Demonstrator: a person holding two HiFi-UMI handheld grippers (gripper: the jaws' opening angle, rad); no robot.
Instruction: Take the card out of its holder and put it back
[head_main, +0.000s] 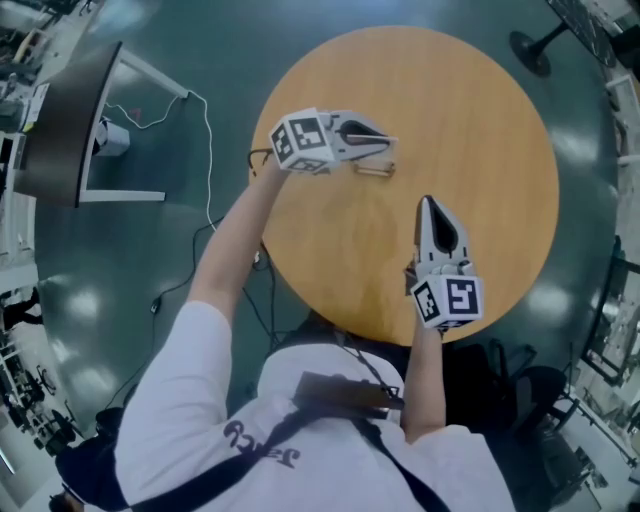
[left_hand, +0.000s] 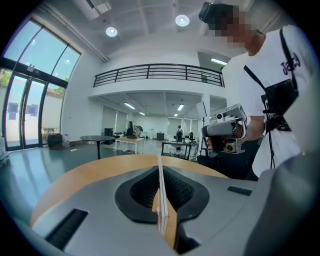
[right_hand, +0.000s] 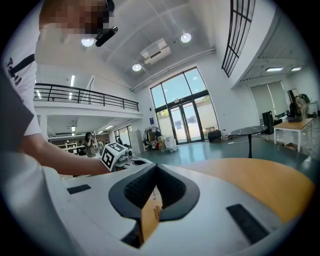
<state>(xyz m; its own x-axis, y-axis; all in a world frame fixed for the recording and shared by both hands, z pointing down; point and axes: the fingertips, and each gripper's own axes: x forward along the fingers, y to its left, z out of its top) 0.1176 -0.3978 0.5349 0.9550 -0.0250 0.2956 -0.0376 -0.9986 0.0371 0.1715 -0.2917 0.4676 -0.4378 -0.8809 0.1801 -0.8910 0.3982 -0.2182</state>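
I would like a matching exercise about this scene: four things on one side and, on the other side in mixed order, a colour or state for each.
Things:
1. table
2. left gripper
3. shirt
4. floor

Colours or states:
a. white cloth, worn by the person
b. shut on a thin card
c. dark teal, glossy
d. round, wooden

Pairs: 1-d, 2-b, 3-a, 4-c

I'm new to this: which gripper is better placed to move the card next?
Probably left: the left gripper's jaws are shut on the thin card, while the right gripper is shut and apart from it.
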